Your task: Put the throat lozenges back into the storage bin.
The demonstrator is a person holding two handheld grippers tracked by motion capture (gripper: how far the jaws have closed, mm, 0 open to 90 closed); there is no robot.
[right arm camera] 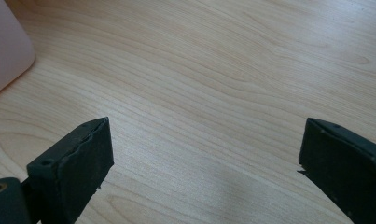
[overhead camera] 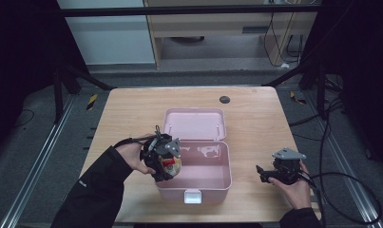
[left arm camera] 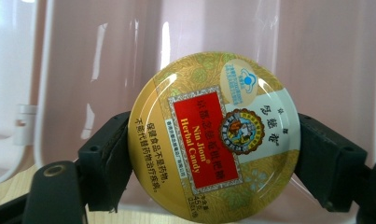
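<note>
Currently the candy tin (left arm camera: 213,135) is clamped edgewise by the left gripper (overhead camera: 164,159) over the pink box (overhead camera: 222,183); slippage is risked on its smooth rim. Right gripper (overhead camera: 274,172) is held wide, empty.

Glossy tin (left arm camera: 213,140), matt wooden table (right arm camera: 213,70)

A pale wooden table (overhead camera: 132,114) stands on grey floor — metal rails run along both its sides. Beyond its far edge sit a white cabinet (overhead camera: 108,33) and a wooden desk (overhead camera: 217,23); darkness flanks the table.
</note>
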